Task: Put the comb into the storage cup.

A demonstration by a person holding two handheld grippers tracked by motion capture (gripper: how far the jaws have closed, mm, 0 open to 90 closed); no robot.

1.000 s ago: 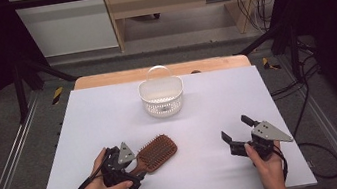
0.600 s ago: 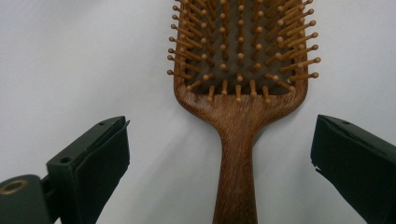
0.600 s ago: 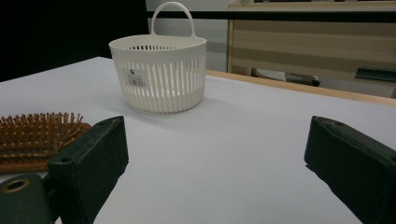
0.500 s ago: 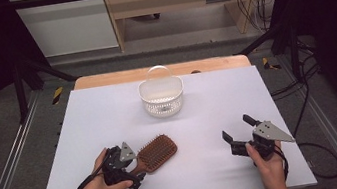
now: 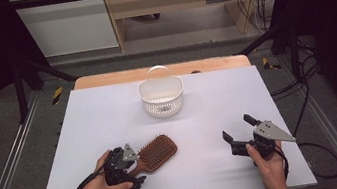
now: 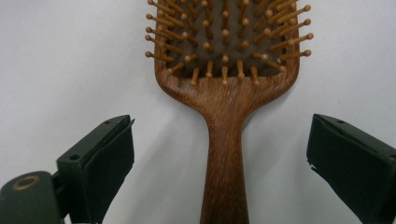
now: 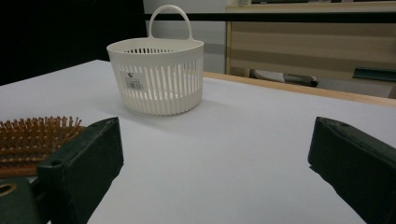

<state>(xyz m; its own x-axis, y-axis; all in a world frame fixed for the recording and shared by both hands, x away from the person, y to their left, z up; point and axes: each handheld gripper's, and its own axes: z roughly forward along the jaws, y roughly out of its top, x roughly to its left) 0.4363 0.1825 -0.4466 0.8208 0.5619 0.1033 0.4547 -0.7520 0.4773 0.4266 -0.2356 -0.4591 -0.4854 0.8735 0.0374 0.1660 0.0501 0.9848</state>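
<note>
A brown wooden hairbrush [image 5: 159, 151] lies bristles-up on the white table [image 5: 109, 118] at the front left. Its handle [image 6: 224, 154] runs between the two jaws of my left gripper [image 5: 136, 168], which stand wide apart on either side without touching it. That left gripper [image 6: 219, 140] is open. My right gripper [image 5: 236, 127] hovers open at the front right, holding nothing. From the right gripper [image 7: 215, 140] view, the brush bristles [image 7: 32, 135] show at the left. A white slotted basket [image 5: 161, 96] with a loop handle stands upright at the back centre, also seen as the basket [image 7: 159, 77] straight ahead.
The table's wooden far edge [image 5: 103, 79] runs behind the basket. Metal rails [image 5: 6, 169] flank the table on the left, cables [image 5: 309, 103] trail on the floor to the right. Open white surface lies between the brush and the right gripper.
Almost nothing. My left gripper has edged slightly along the handle toward the brush head; the brush, the basket and the right gripper stay where they were.
</note>
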